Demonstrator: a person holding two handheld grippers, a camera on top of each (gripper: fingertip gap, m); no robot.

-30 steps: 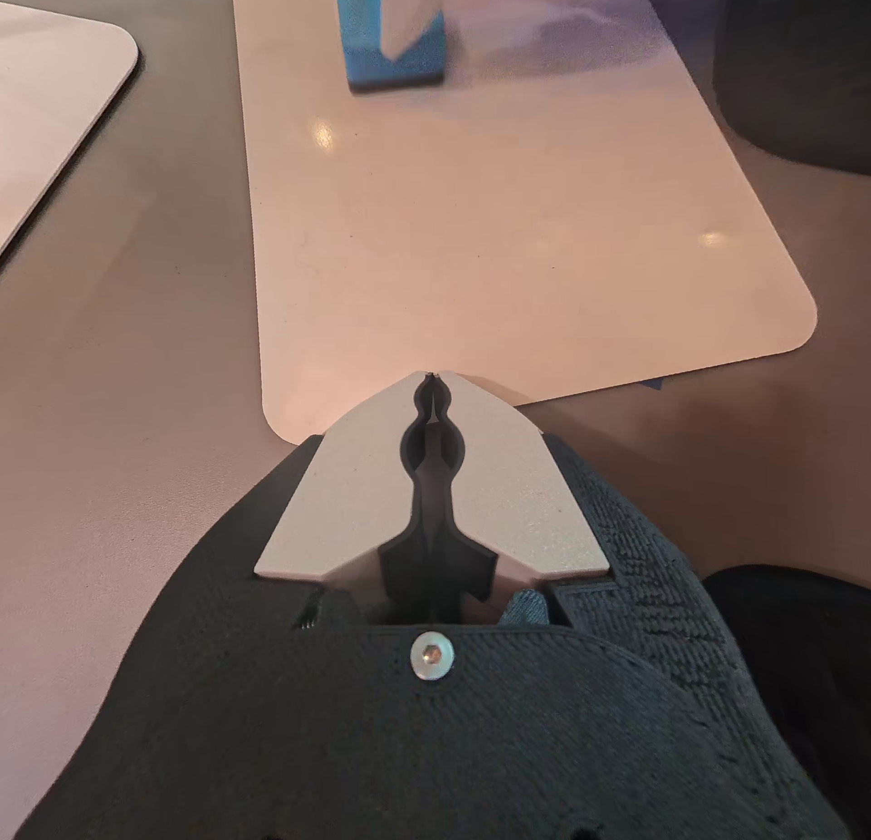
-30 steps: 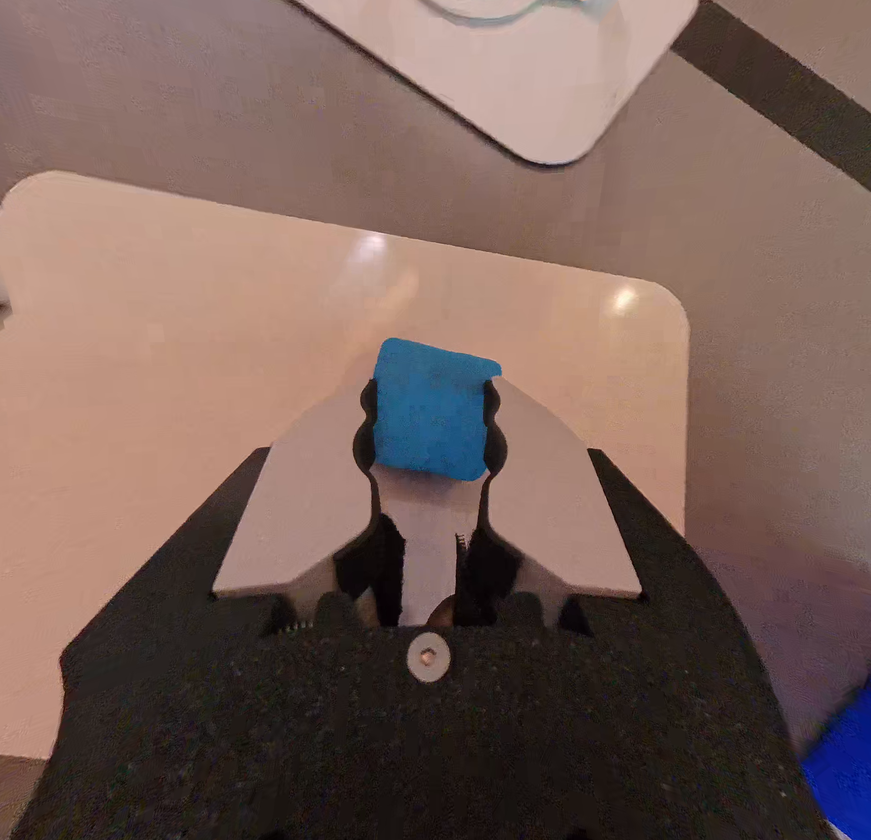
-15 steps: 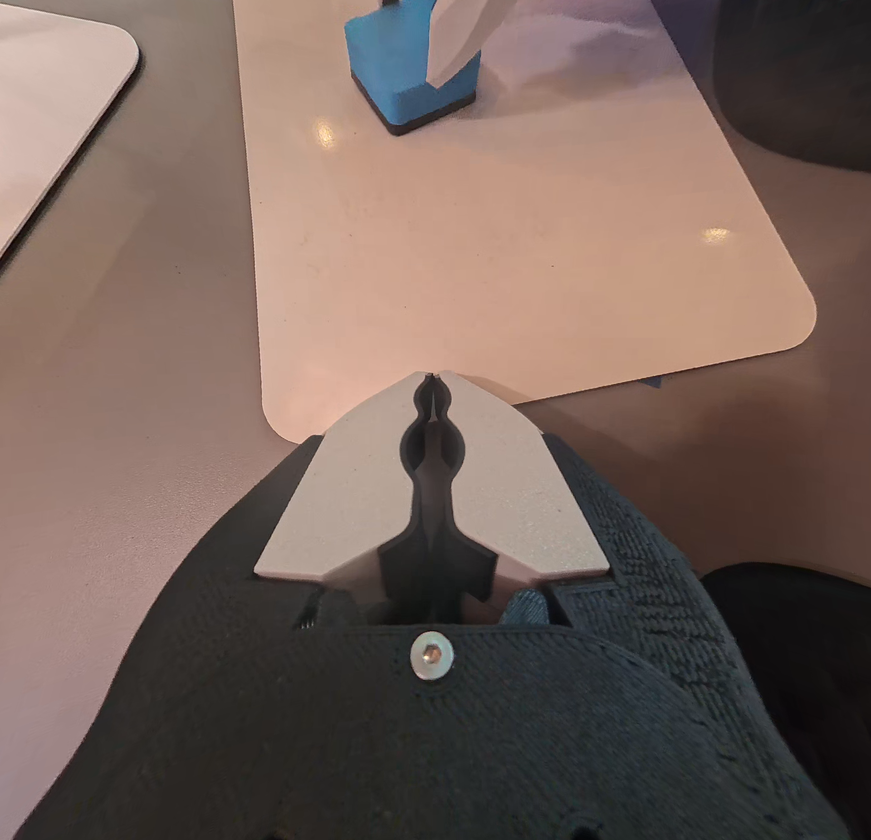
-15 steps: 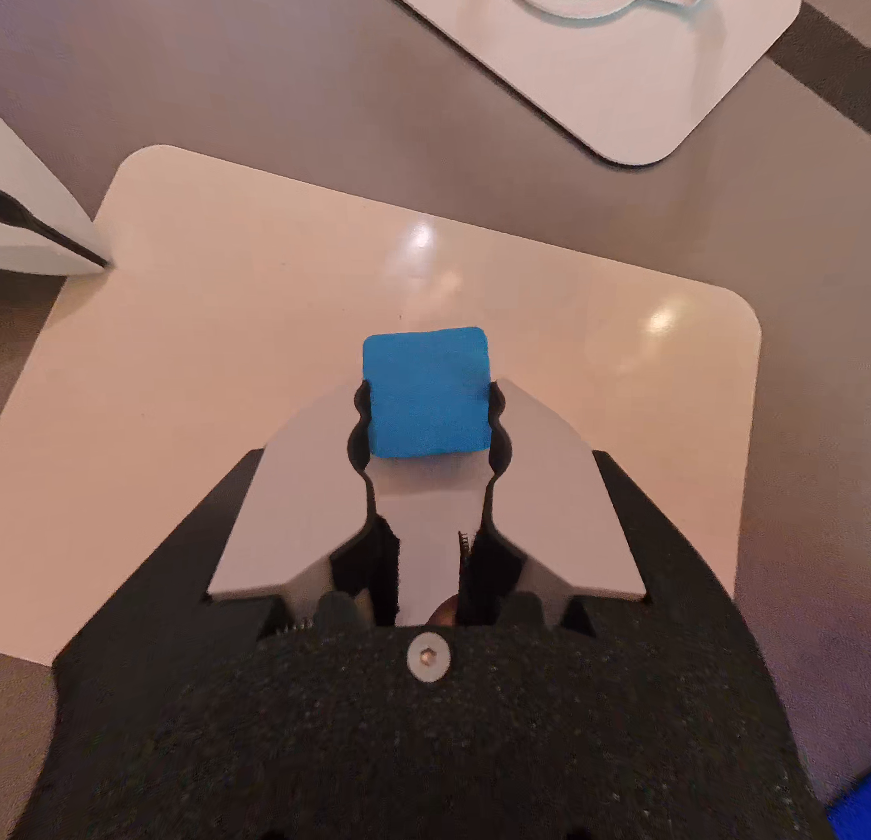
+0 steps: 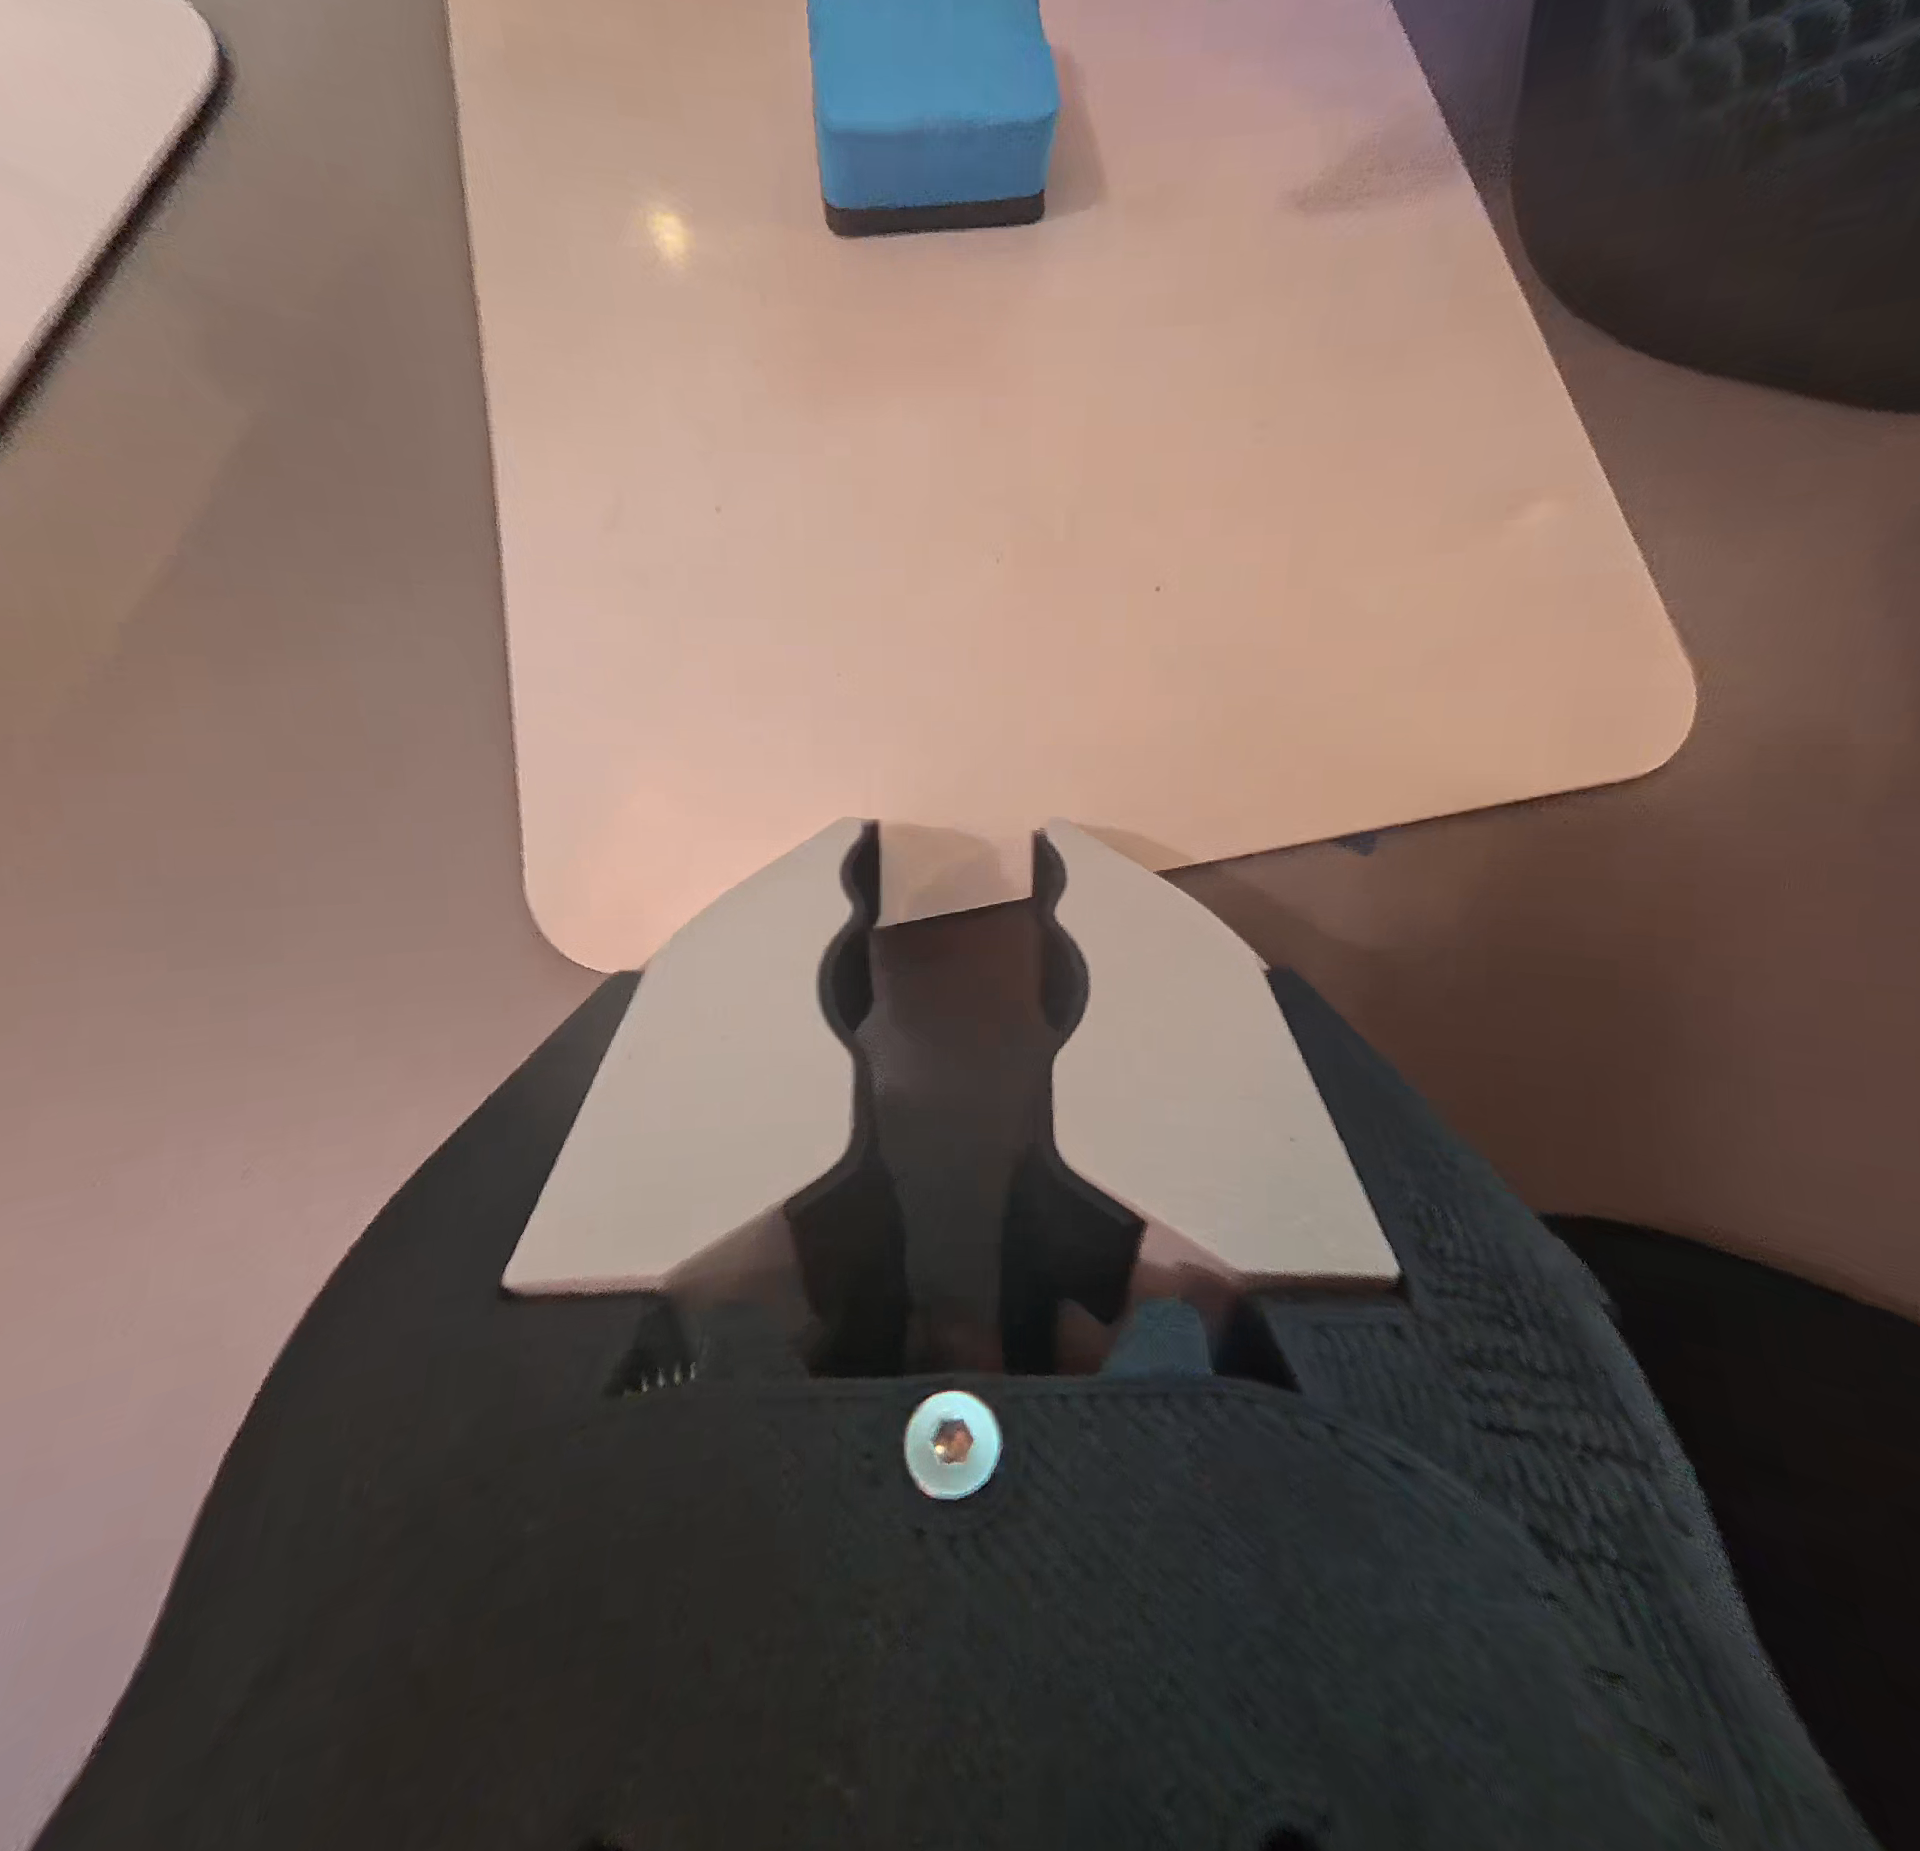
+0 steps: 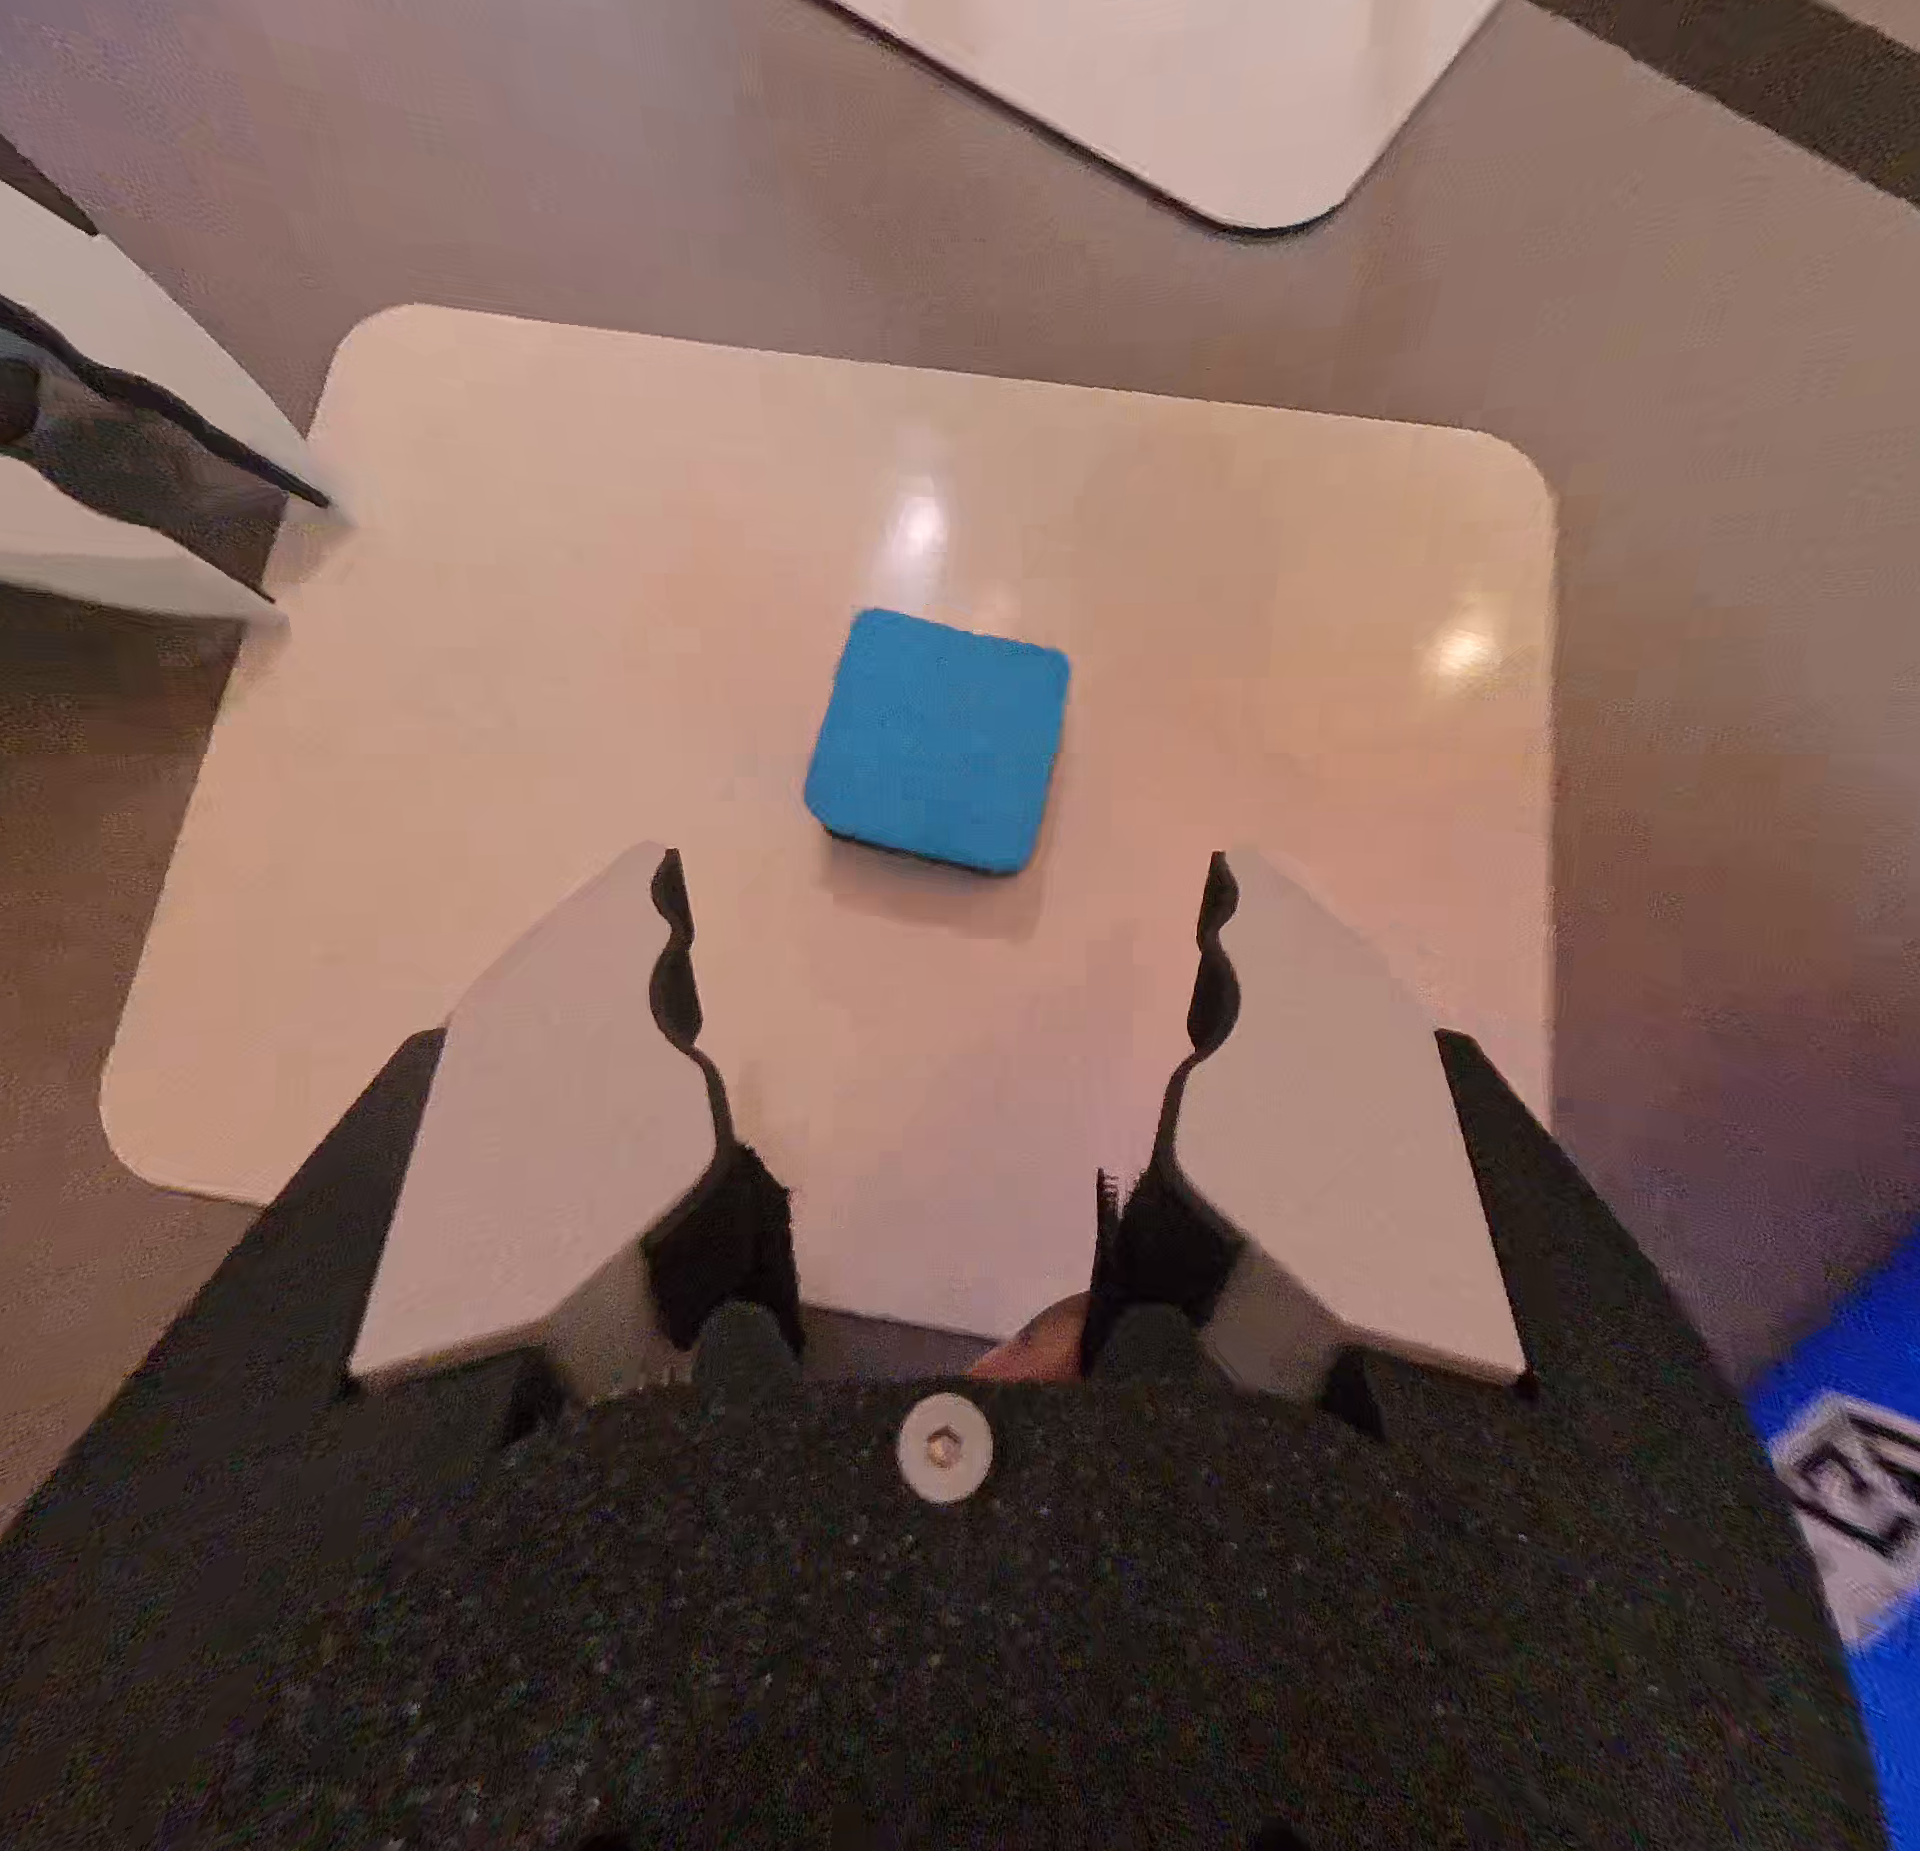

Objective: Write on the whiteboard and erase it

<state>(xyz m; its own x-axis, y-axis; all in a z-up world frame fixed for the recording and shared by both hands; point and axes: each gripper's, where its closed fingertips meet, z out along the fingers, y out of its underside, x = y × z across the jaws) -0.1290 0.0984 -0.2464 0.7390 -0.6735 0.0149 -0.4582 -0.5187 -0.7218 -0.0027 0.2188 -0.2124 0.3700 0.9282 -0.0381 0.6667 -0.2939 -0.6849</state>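
Observation:
A blank white whiteboard [image 5: 1018, 513] lies flat on the brown table; it also shows in the right wrist view [image 6: 582, 658]. A blue eraser [image 5: 930, 87] with a black felt base rests on the board's far half, and in the right wrist view [image 6: 940, 741] it lies free near the board's middle. My right gripper [image 6: 940, 866] is wide open and empty, raised above the board just behind the eraser. My left gripper [image 5: 956, 845] is partly open and empty, low at the board's near edge. The left gripper's fingers [image 6: 156, 451] show at the far left of the right wrist view.
A second white board [image 6: 1195, 66] with a clear glass object on it lies beyond the whiteboard, also at the left edge of the left wrist view [image 5: 83, 160]. A dark textured object [image 5: 1745, 139] stands right of the board. A blue tag [image 6: 1860, 1469] sits at the lower right.
My right gripper opened, let go of the eraser on the board and pulled up and back. My left gripper went from shut to partly open.

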